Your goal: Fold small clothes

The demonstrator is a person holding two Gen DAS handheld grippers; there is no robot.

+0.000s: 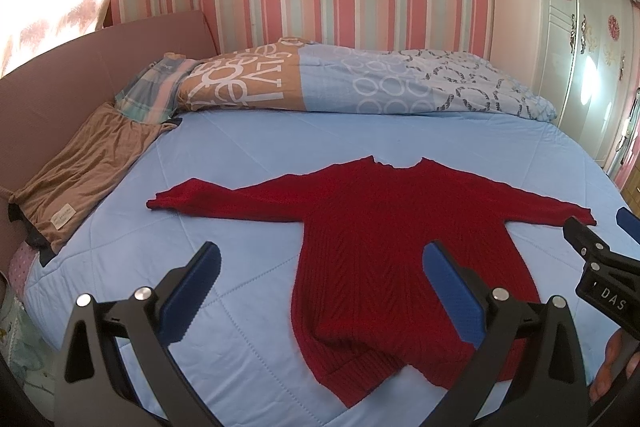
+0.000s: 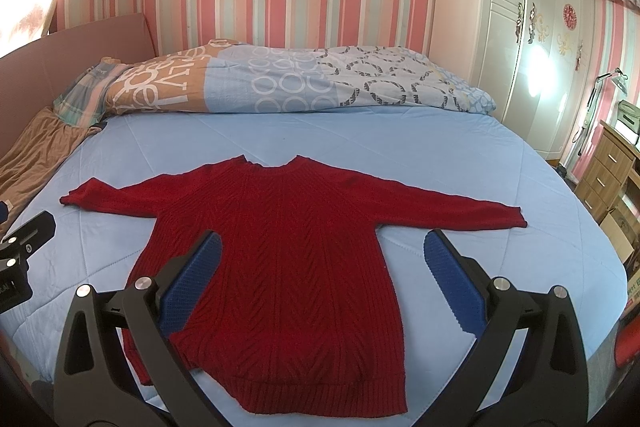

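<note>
Both grippers are hovering wide apart-fingered above the bed: my left gripper (image 1: 320, 283) and right gripper (image 2: 322, 277) are each gaping, gripping nothing. I am seeing the red sweater (image 2: 280, 247) lying flat on the blue quilt (image 2: 360, 143), its 2 sleeves spreading outward, collar pointing toward the folded duvet (image 2: 280, 83).

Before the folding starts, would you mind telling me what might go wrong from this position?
1. The red sweater is a loose knit; the toothed blue pads may snag its yarn.
2. It lies directly on the quilted blue bedspread, so a low pinch by the open left gripper or right gripper could catch the bedspread too.
3. The near hem is rumpled in the left view, so a fold may come out uneven.
</note>
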